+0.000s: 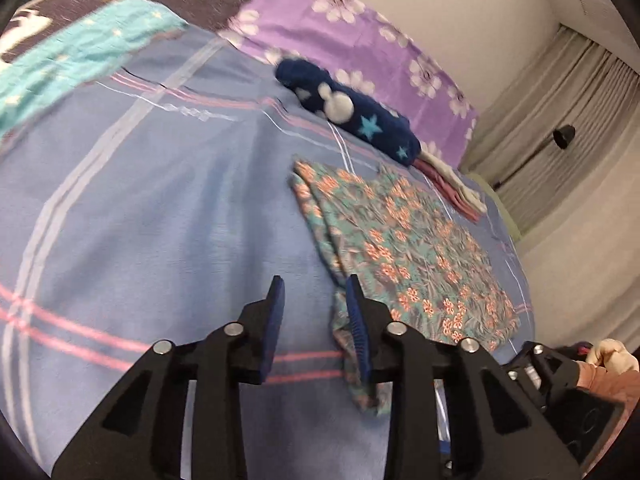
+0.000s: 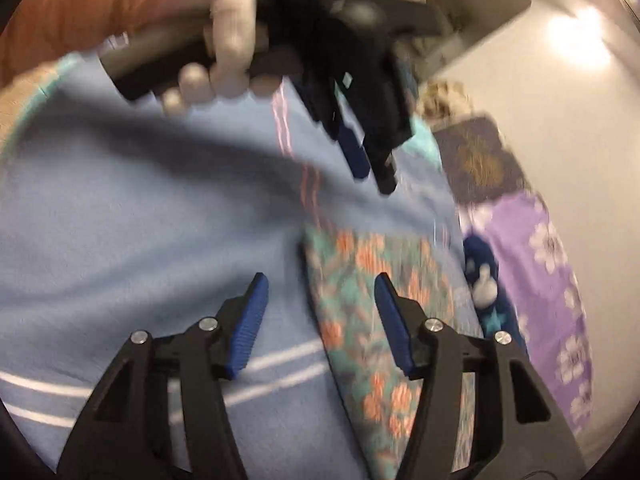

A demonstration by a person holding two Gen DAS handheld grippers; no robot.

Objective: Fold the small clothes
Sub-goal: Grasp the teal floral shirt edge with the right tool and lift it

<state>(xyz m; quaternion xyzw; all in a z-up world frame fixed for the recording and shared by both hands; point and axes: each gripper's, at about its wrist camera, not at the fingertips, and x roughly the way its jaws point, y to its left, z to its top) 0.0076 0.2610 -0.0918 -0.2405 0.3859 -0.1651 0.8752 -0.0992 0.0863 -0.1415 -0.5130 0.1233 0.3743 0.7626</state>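
Note:
A teal garment with orange flowers [image 1: 408, 256] lies flat on the blue plaid bedsheet [image 1: 140, 200], folded over along its left edge. My left gripper [image 1: 316, 292] is open and empty, hovering just above the garment's near left corner. In the right wrist view the same garment [image 2: 368, 320] runs under my right gripper [image 2: 320, 284], which is open and empty, its right finger over the cloth. The left gripper [image 2: 368, 168] also shows there from above, held by a gloved hand [image 2: 224, 52].
A dark blue fuzzy sock with stars [image 1: 352, 108] and pink-and-white cloth [image 1: 452, 188] lie beyond the garment. A purple flowered pillow [image 1: 340, 28] and a teal cloth [image 1: 68, 64] sit at the head. Curtains [image 1: 560, 128] hang at the right.

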